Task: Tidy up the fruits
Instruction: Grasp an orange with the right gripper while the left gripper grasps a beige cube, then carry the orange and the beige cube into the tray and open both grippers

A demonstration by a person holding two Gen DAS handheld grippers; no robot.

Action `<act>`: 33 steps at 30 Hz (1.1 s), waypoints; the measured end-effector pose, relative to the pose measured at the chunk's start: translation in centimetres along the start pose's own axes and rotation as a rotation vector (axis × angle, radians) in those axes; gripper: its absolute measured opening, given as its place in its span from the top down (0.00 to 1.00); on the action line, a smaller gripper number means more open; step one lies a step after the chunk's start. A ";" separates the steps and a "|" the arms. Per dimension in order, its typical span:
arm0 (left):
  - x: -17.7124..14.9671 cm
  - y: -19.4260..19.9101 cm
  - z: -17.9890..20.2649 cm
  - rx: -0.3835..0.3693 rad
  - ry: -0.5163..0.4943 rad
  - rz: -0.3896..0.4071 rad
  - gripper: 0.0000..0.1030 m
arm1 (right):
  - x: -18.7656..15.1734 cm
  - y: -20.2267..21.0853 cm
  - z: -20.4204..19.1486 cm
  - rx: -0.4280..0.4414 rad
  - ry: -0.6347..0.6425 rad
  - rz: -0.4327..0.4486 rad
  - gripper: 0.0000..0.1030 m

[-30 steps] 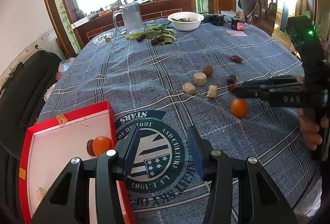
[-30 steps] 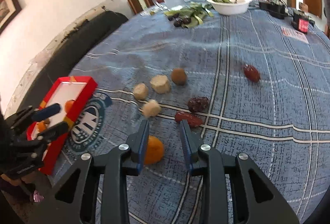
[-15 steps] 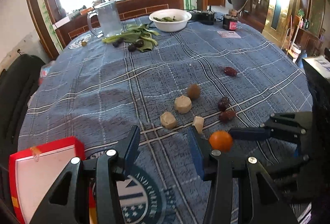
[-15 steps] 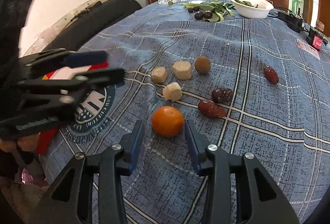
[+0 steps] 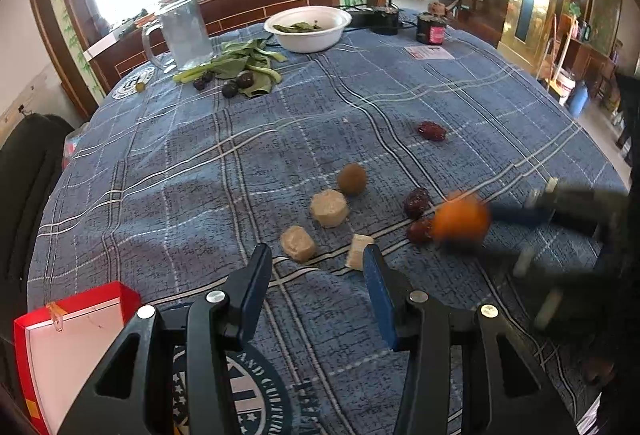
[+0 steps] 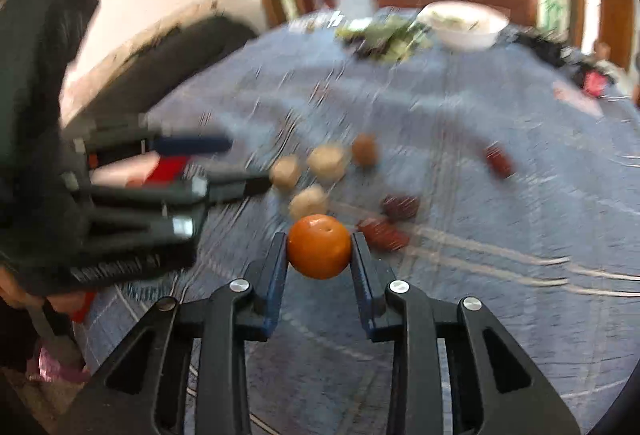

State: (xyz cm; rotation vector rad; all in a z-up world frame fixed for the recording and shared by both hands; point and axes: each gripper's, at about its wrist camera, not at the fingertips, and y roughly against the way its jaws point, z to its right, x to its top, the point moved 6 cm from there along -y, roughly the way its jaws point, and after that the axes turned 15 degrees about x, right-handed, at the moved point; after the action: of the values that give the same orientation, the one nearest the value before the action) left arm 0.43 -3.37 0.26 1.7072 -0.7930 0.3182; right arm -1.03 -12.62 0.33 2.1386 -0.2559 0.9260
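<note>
Right now the right tool [image 6: 319, 247] has the orange [image 6: 319, 246] between its two fingers. The blue pads [image 6: 276, 267] touch the orange on both sides, and the jaws are closing on it. In the left wrist view the orange [image 5: 460, 221] is a blurry ball at the tip of the right tool [image 5: 496, 213], just beside two dark red dates [image 5: 417, 203] on the counter [image 5: 200, 175].

The left tool [image 5: 316, 267] has its fingers apart, and nothing is between them. It hangs over the blue checked cloth. A pale chunk [image 5: 358, 255] lies just past its right finger. Two more pale chunks [image 5: 329, 207] lie a little farther off, near a small round brown fruit [image 5: 352, 178]. One more date [image 5: 432, 131] lies alone, well apart from the others.

At the left of the left tool sits a red box [image 5: 76, 299] with a white inside. Only a corner of it shows, so I cannot tell what is in it.

Far back on the counter stand a clear jug [image 5: 182, 33] and a white bowl [image 5: 308, 29] with green bits in it. Green leaves and a few dark round fruits [image 5: 240, 79] lie between the jug and the bowl. A dark sofa [image 5: 24, 171] is beside the counter on the left.

The right wrist view is very blurry. The left tool [image 6: 224, 161] shows there on the left side, with a hand [image 6: 24, 295] under it.
</note>
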 end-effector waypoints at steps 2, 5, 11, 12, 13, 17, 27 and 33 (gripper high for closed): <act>0.0 -0.1 0.9 -0.010 -0.017 -0.003 0.54 | 1.0 2.2 2.2 -0.022 -0.099 0.096 0.68; 0.2 -0.4 1.9 -0.020 -0.038 -0.006 0.54 | 1.9 4.6 5.2 -0.083 -0.222 0.216 0.68; 0.3 -2.0 2.9 -0.036 -0.048 -0.037 0.62 | 1.8 6.1 7.3 -0.087 -0.348 0.298 0.68; 0.2 -2.3 2.9 -0.035 -0.046 -0.044 0.64 | 1.9 6.3 7.4 -0.084 -0.357 0.310 0.68; 0.2 -2.5 3.0 -0.039 -0.045 -0.050 0.67 | 2.0 6.3 7.4 -0.082 -0.364 0.316 0.68; 0.0 -3.5 3.3 -0.055 -0.041 -0.075 0.78 | 1.6 7.5 8.5 -0.083 -0.425 0.356 0.68; 0.2 -1.9 2.5 -0.065 0.007 -0.018 0.87 | 1.2 9.4 11.1 -0.159 -0.502 0.434 0.68; -0.6 3.6 -0.4 -0.050 0.088 0.087 0.87 | 1.7 9.2 10.6 -0.220 -0.435 0.424 0.68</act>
State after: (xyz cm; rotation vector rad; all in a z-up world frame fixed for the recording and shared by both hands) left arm -2.28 -3.15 2.74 1.6040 -0.8050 0.4273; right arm 1.69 -26.33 2.18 2.0918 -1.0118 0.6064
